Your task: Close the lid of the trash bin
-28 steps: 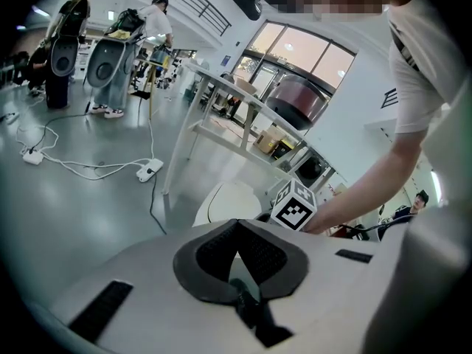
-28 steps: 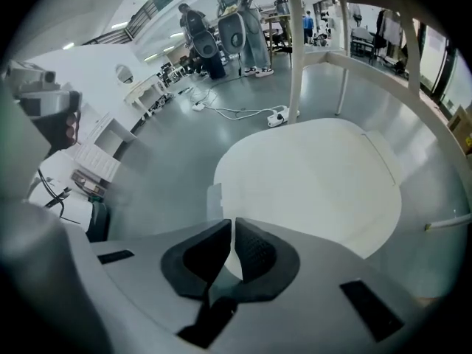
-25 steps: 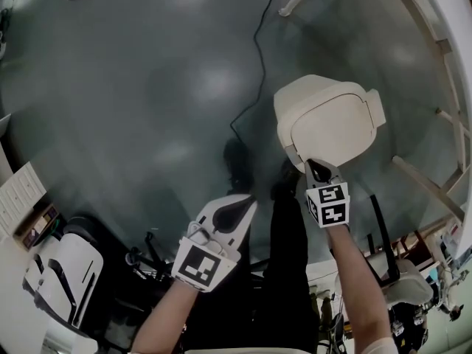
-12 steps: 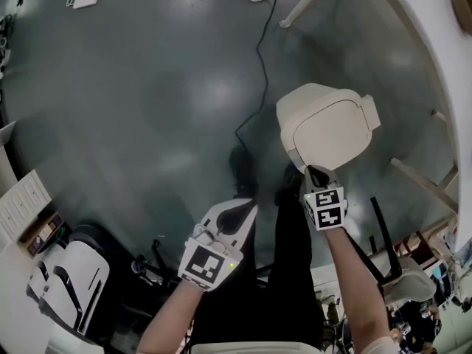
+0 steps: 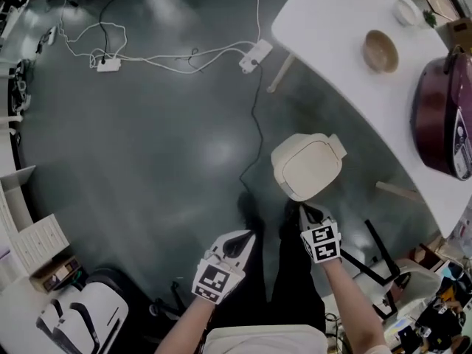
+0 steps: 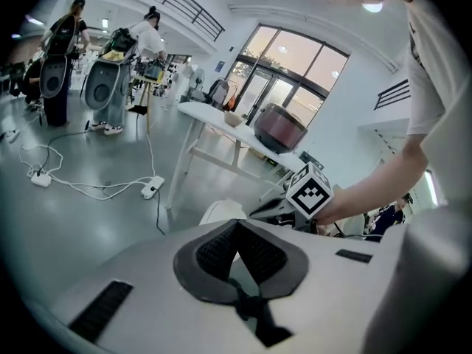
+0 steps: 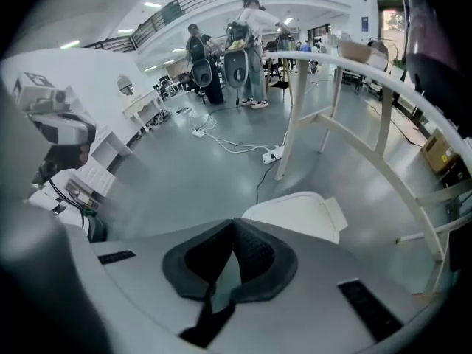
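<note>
Seemingly the flat lid (image 5: 310, 170) of the cream plastic trash bin (image 5: 279, 158) on the grey floor (image 5: 169, 161) already sits shut; right claw (image 5: 310, 213) and left claw (image 5: 239, 241) are pinched together, empty.

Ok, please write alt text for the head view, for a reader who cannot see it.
A closed cream bin stands on a grey floor beside a white table. The right gripper is close to its near side; the left gripper is further back.
</note>
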The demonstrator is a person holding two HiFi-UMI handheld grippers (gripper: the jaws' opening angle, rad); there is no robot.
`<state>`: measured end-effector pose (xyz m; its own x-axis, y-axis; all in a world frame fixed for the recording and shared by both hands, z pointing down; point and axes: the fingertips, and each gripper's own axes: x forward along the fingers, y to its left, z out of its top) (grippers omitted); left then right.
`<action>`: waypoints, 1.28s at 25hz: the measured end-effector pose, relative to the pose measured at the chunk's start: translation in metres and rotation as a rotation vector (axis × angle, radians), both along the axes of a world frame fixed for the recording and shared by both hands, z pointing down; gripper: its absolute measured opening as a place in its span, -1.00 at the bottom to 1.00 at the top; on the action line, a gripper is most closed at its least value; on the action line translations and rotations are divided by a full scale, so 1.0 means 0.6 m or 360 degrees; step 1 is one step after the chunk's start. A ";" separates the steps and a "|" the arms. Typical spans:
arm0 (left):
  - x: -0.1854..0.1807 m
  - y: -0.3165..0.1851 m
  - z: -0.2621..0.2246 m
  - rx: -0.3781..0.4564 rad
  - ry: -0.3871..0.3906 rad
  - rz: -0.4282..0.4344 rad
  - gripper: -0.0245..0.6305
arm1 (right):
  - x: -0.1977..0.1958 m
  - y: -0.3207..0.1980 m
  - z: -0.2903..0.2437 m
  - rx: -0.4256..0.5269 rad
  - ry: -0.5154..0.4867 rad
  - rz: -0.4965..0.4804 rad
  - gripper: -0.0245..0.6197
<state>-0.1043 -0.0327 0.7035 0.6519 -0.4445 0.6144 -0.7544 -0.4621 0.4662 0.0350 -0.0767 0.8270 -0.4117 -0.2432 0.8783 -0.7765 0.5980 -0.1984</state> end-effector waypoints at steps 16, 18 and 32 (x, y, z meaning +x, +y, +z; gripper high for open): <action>-0.014 0.034 -0.334 0.0220 0.0068 0.0249 -0.88 | -0.003 0.098 -0.442 0.0289 -0.0302 0.0481 -0.89; -0.004 0.036 -0.354 0.0268 0.0080 0.0280 -0.88 | 0.002 0.107 -0.487 0.0379 -0.0330 0.0498 -0.89; 0.049 0.215 -0.483 0.0463 0.0109 0.0332 -0.88 | 0.082 0.312 -0.710 0.0759 -0.0412 0.0630 -0.89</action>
